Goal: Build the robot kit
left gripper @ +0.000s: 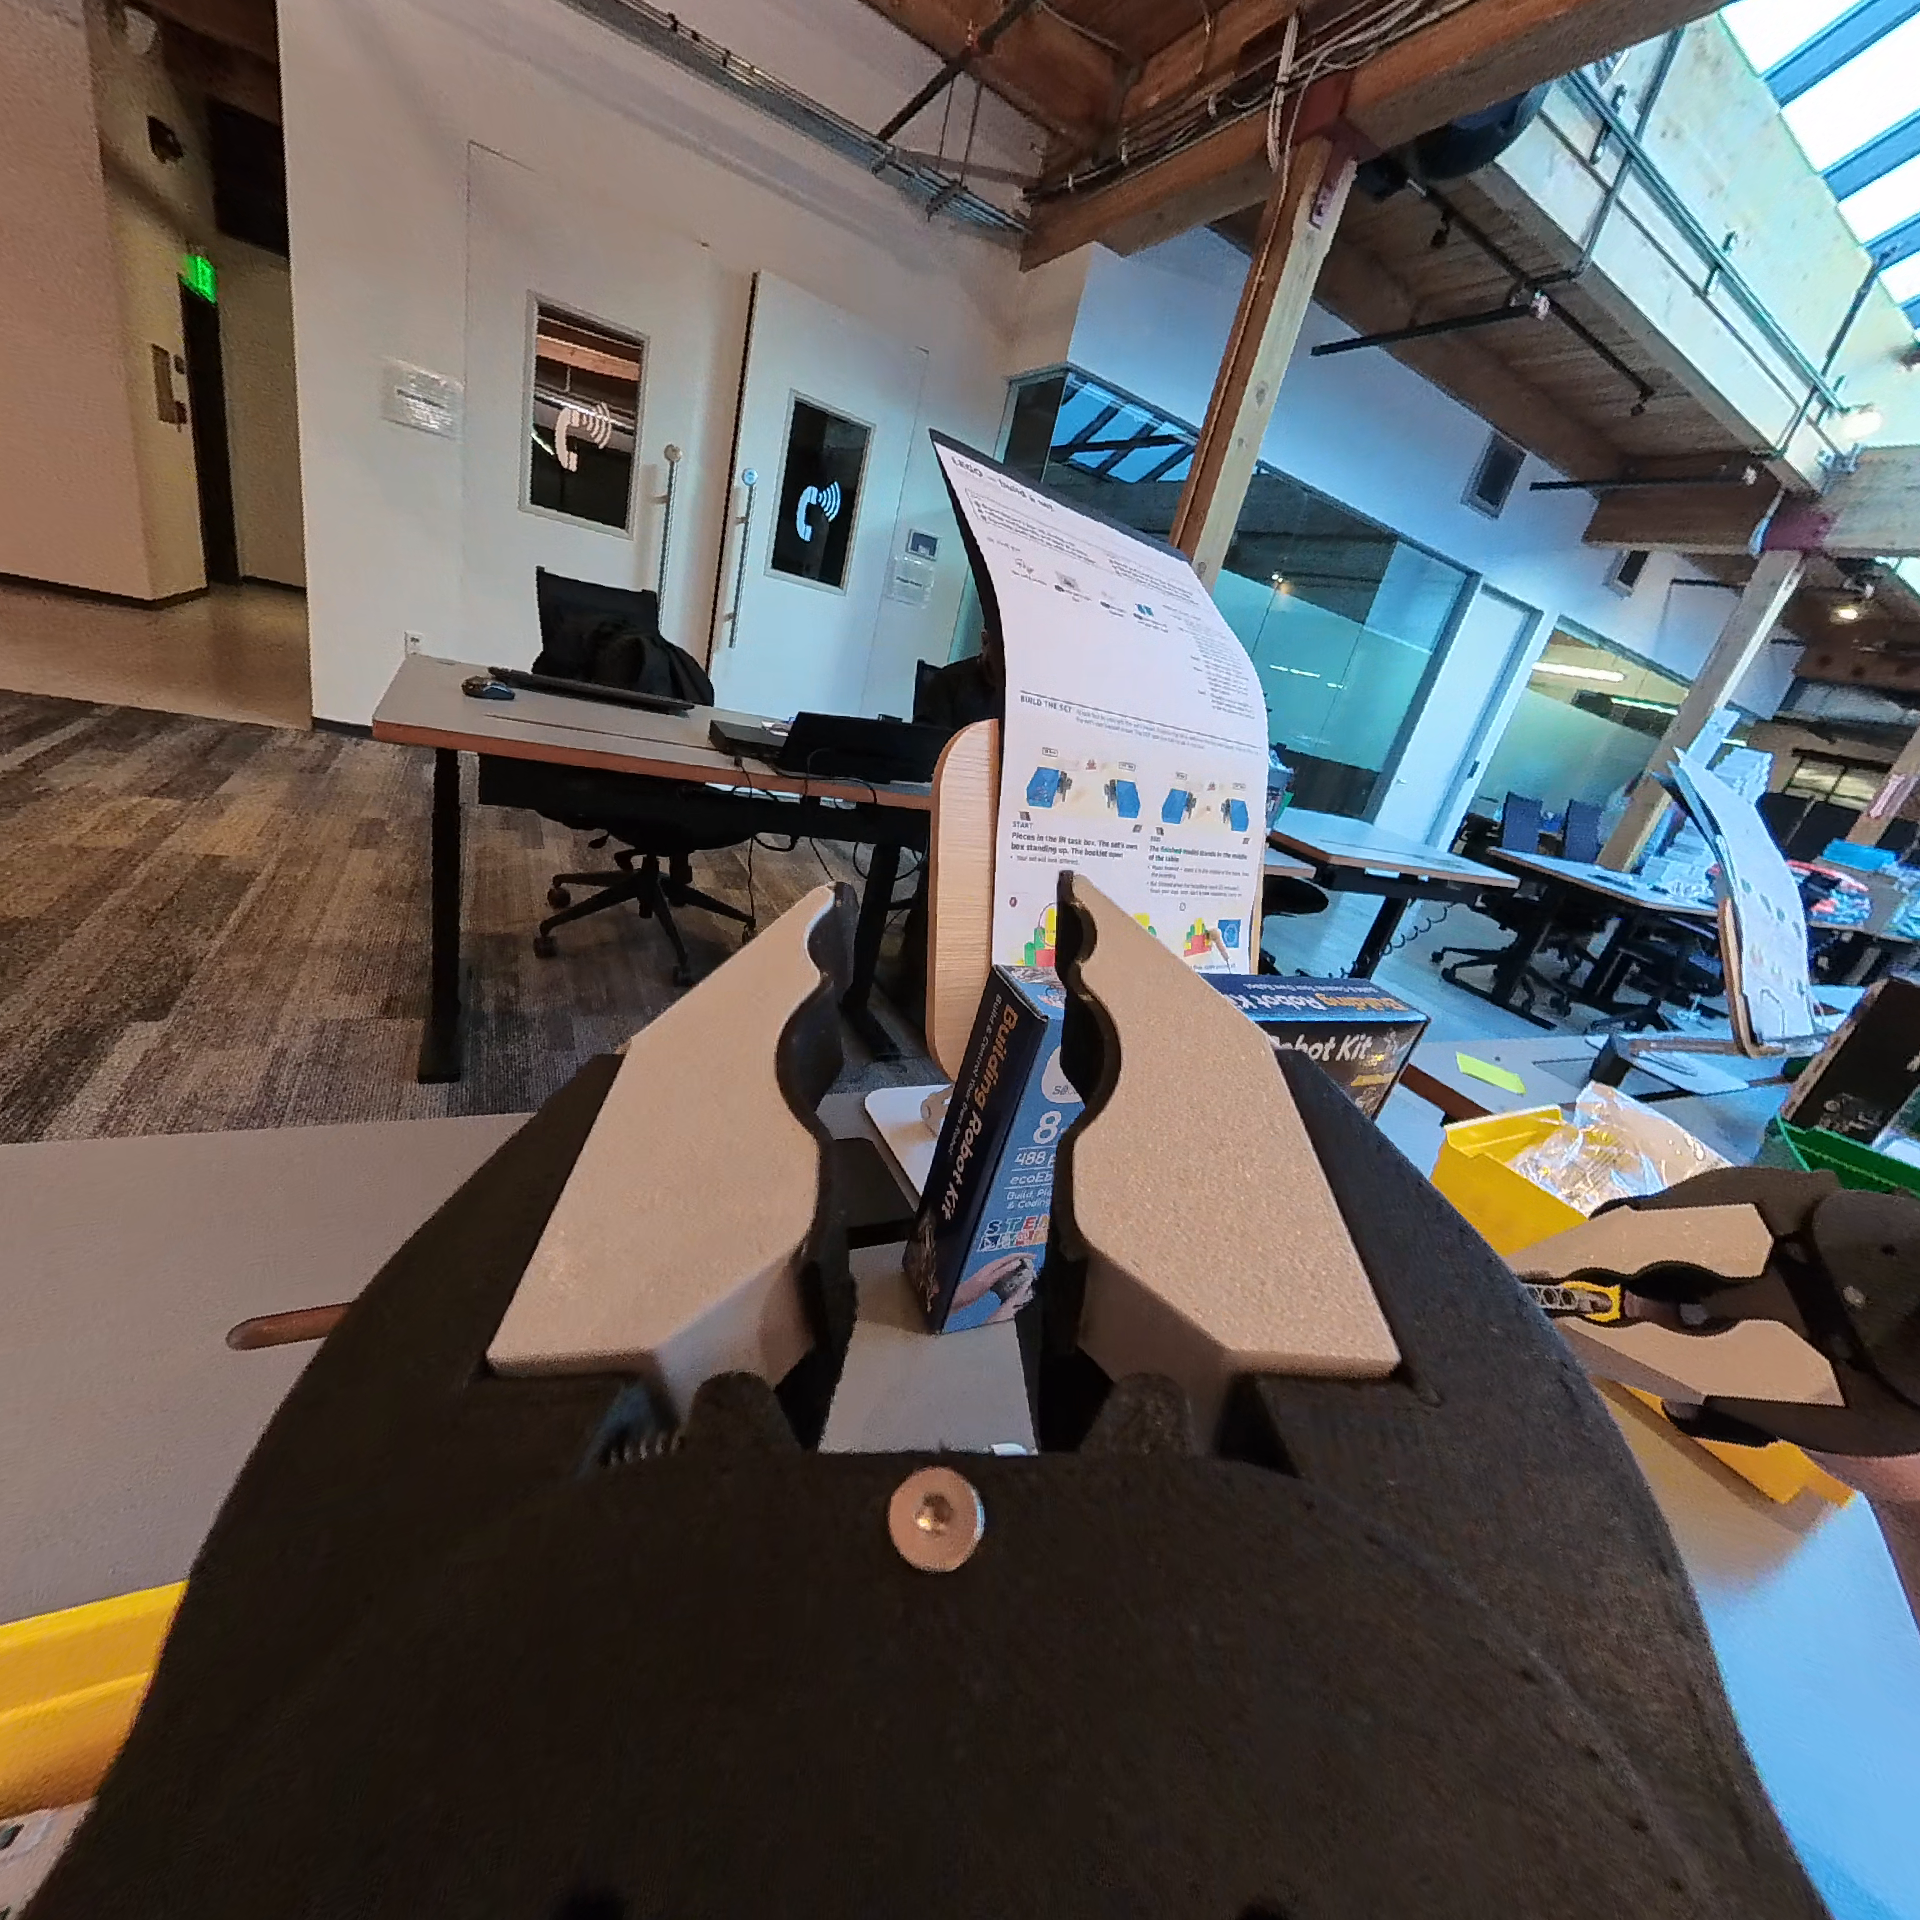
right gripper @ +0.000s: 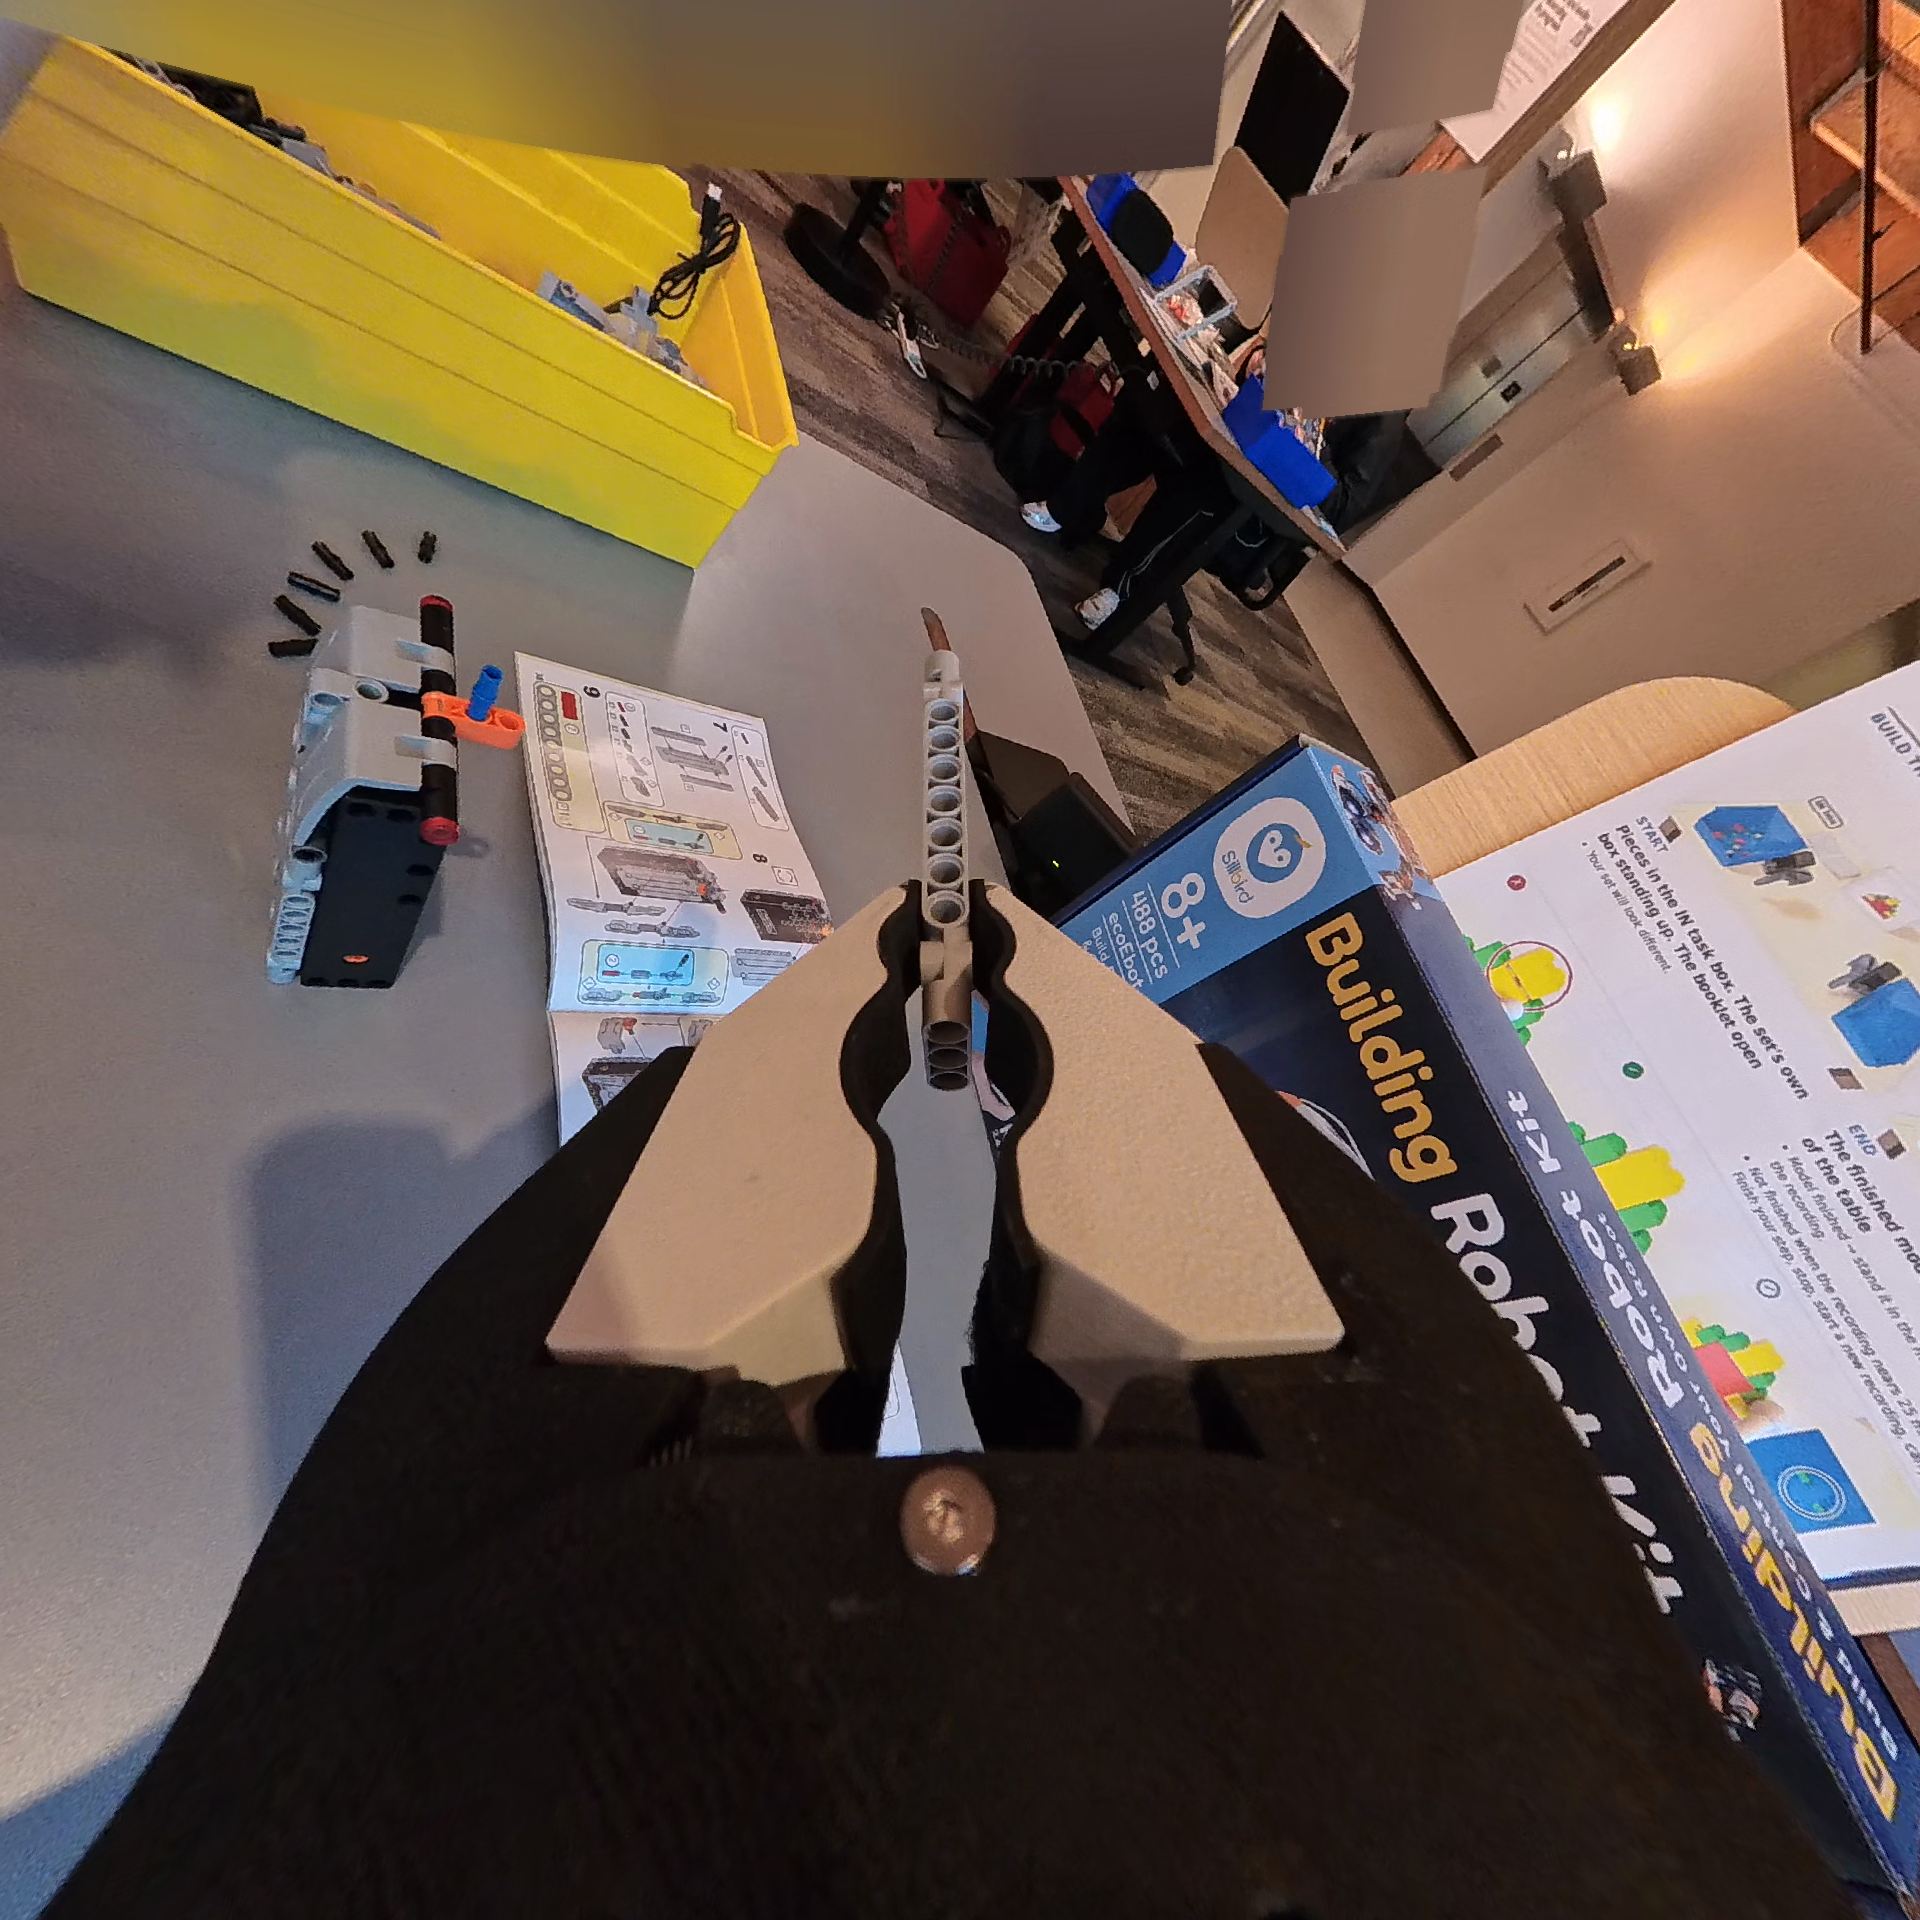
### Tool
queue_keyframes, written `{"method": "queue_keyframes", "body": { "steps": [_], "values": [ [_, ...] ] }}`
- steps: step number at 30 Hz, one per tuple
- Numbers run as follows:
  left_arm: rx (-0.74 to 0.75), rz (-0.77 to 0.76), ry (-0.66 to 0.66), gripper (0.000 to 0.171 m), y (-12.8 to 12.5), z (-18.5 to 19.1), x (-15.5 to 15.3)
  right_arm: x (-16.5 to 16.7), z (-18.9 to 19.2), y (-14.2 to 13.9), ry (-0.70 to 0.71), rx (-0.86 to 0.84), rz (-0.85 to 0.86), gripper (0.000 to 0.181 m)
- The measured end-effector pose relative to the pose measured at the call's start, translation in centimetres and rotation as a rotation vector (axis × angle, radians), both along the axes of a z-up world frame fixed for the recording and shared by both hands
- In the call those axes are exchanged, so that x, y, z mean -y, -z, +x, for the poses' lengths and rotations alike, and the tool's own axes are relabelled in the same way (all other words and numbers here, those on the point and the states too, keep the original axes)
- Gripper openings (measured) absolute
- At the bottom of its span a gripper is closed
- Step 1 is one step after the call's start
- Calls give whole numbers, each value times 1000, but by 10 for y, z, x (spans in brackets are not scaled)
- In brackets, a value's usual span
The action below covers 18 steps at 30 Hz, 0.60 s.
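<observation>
The right hand-held gripper (right gripper: 948,914) pinched a gray holed beam (right gripper: 943,790) above the counter (right gripper: 156,1091); the left hand-held gripper (left gripper: 951,920) stood partly open, empty, near a blue box (left gripper: 987,1164).

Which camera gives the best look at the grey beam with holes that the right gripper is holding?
The right wrist view: the grey holed beam stands clamped between the right gripper jaws, its holes facing the camera. The left wrist view shows only a small sliver at that gripper's tip, low at the right.

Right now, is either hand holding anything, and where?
Right tongs pinch a long grey holed plastic beam near its lower end. Left tongs are open, empty.
</observation>
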<state>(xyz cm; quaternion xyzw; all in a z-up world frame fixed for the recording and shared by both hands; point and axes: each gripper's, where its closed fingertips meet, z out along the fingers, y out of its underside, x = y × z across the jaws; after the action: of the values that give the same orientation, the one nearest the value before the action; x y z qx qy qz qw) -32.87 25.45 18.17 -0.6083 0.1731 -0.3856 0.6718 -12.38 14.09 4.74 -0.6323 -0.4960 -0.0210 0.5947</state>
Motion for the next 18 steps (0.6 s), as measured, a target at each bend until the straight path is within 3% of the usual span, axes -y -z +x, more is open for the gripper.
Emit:
{"method": "queue_keyframes", "body": {
  "steps": [18],
  "values": [
    [2,18,21,32,-3,-1,5,-1,2,3,9,15,-5,7]
  ]
}}
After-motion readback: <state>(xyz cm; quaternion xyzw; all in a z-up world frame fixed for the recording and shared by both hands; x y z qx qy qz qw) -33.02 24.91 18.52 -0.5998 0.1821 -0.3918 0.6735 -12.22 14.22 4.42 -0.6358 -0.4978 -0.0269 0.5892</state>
